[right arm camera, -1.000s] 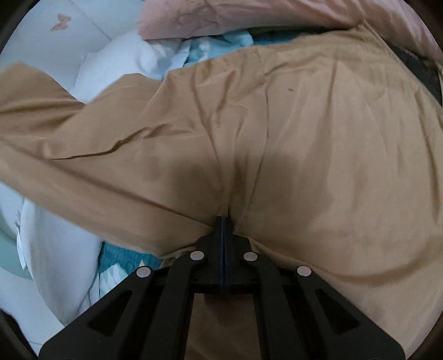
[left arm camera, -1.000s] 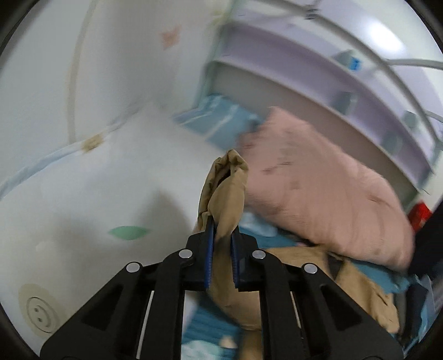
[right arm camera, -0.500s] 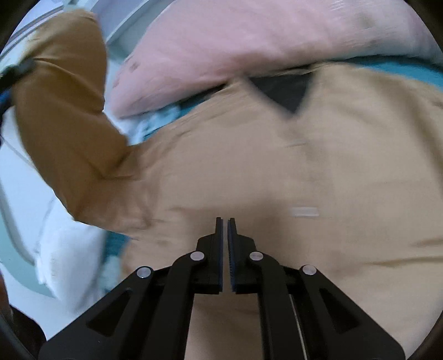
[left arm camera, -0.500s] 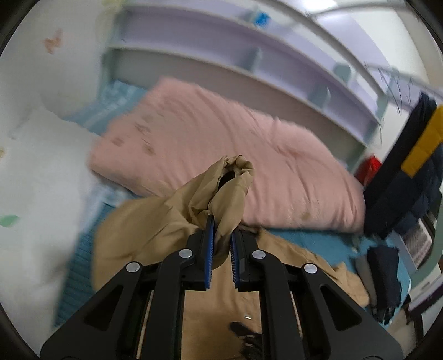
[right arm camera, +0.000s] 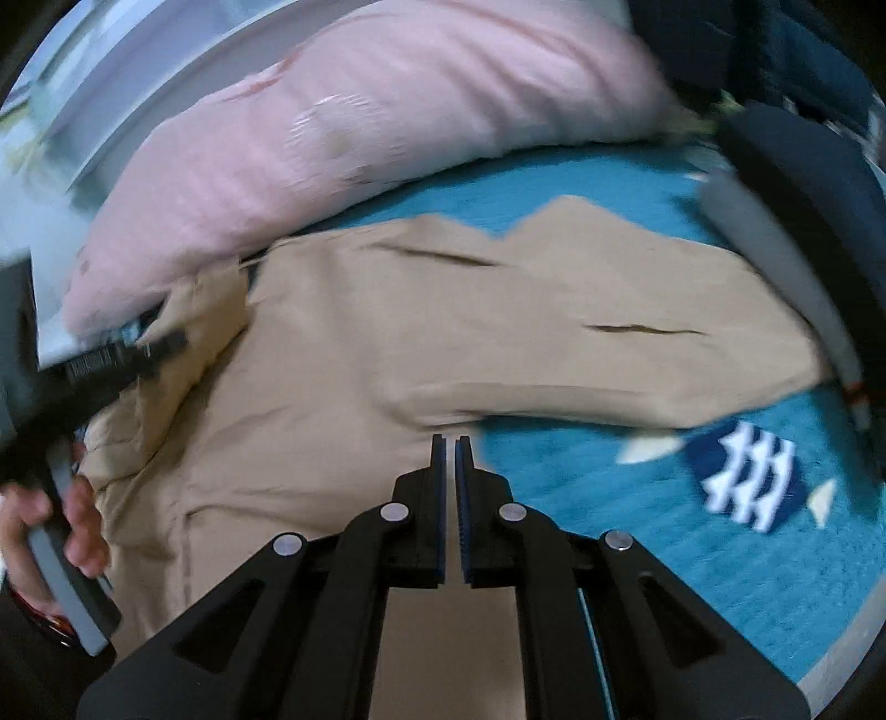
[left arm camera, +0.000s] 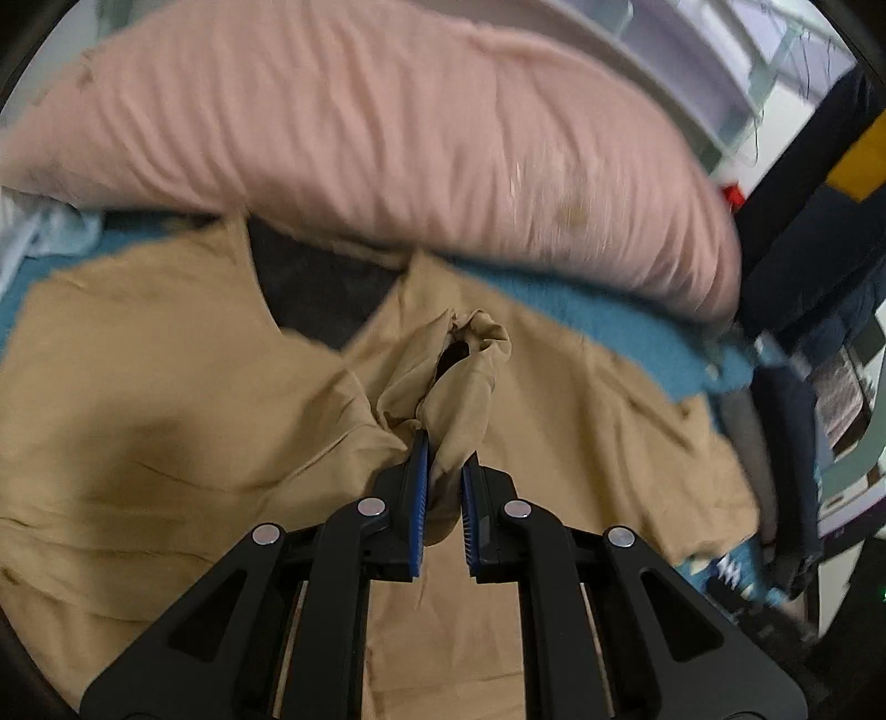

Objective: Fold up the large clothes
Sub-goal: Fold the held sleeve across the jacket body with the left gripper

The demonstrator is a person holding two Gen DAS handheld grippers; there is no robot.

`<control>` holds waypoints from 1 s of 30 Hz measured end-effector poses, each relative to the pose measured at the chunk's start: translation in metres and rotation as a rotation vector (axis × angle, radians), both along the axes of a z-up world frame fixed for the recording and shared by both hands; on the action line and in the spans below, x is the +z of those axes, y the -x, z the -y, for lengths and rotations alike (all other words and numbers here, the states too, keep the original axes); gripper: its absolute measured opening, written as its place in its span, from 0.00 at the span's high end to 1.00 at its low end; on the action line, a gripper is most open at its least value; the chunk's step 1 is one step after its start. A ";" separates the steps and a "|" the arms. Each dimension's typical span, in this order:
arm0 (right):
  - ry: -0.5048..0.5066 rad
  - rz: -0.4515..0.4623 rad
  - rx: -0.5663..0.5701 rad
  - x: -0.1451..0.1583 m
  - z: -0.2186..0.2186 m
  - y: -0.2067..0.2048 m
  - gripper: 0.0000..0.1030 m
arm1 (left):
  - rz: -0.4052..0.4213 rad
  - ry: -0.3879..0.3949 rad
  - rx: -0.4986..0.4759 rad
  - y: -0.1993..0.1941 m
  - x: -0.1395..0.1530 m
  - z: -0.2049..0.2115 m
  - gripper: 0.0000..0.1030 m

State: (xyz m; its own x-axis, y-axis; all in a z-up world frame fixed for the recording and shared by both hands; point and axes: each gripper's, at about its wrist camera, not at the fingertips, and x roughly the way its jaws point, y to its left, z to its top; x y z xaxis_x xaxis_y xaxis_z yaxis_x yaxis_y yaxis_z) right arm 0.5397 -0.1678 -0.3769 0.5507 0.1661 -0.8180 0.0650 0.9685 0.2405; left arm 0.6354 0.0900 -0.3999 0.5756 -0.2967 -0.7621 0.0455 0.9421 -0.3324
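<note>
A large tan garment (left arm camera: 166,421) lies spread on a teal blanket (left arm camera: 598,321), with a dark lining showing at its neck opening. My left gripper (left arm camera: 442,459) is shut on a bunched fold of the tan garment, held above the spread cloth. In the right wrist view the tan garment (right arm camera: 443,332) lies flat. My right gripper (right arm camera: 450,443) is shut and empty, its tips just at the garment's lower edge. The left gripper's body and the hand holding it show at the far left (right arm camera: 94,376).
A big pink duvet (left arm camera: 387,122) lies along the far side, also in the right wrist view (right arm camera: 360,111). Dark clothes (left arm camera: 803,232) hang at the right. A purple shelf unit (left arm camera: 692,50) stands behind. The teal blanket (right arm camera: 692,526) has a blue and white pattern.
My left gripper swung from the white wall side over the spread garment, still holding the fold. My right gripper let go of the cloth and drew back to its edge.
</note>
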 end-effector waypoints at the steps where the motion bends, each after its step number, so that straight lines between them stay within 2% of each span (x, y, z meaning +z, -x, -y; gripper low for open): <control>1: -0.002 -0.004 -0.031 -0.002 0.012 -0.001 0.95 | -0.024 0.008 -0.011 -0.003 -0.009 0.005 0.89; 3: -0.007 -0.002 -0.077 -0.005 0.029 -0.001 0.95 | -0.053 0.017 -0.011 -0.005 -0.019 0.008 0.89; 5: -0.003 0.003 -0.114 -0.006 0.044 -0.001 0.95 | -0.098 0.024 -0.027 -0.008 -0.029 0.013 0.77; 6: -0.007 0.001 -0.136 -0.009 0.054 -0.003 0.95 | -0.138 0.037 -0.047 -0.011 -0.036 0.015 0.61; 7: -0.011 -0.001 -0.156 -0.007 0.064 -0.001 0.95 | -0.166 0.063 -0.063 -0.012 -0.042 0.018 0.49; 8: -0.015 0.000 -0.171 -0.005 0.075 0.007 0.95 | -0.159 0.079 -0.064 -0.013 -0.041 0.020 0.44; 10: -0.029 0.001 -0.215 -0.008 0.092 0.008 0.95 | -0.157 0.082 -0.090 -0.013 -0.038 0.026 0.20; 13: -0.041 -0.003 -0.261 -0.009 0.108 0.013 0.95 | -0.181 0.040 -0.122 -0.017 -0.034 0.042 0.18; 16: -0.051 0.000 -0.286 -0.009 0.117 0.018 0.95 | -0.141 0.091 -0.136 -0.016 -0.022 0.050 0.18; 17: -0.050 0.003 -0.288 -0.008 0.119 0.018 0.95 | -0.117 0.081 -0.131 -0.015 -0.018 0.054 0.18; 19: -0.061 0.005 -0.292 -0.008 0.123 0.020 0.95 | -0.072 0.001 -0.130 -0.016 -0.013 0.069 0.19; 20: -0.074 0.004 -0.295 -0.009 0.123 0.020 0.95 | -0.044 -0.070 -0.156 -0.016 -0.012 0.082 0.19; 21: -0.089 0.003 -0.299 -0.009 0.125 0.021 0.95 | -0.036 -0.121 -0.175 -0.015 -0.012 0.092 0.27; 22: -0.104 0.001 -0.307 -0.010 0.128 0.022 0.95 | -0.016 -0.144 -0.207 -0.013 -0.009 0.101 0.31; 25: -0.114 0.002 -0.319 -0.009 0.133 0.023 0.95 | 0.056 -0.175 -0.286 -0.004 -0.003 0.123 0.31; 27: -0.113 0.005 -0.335 -0.009 0.138 0.025 0.95 | 0.011 -0.205 -0.328 -0.013 -0.016 0.141 0.31; 30: -0.115 0.001 -0.362 -0.010 0.148 0.027 0.94 | -0.153 -0.242 -0.331 -0.029 -0.056 0.146 0.31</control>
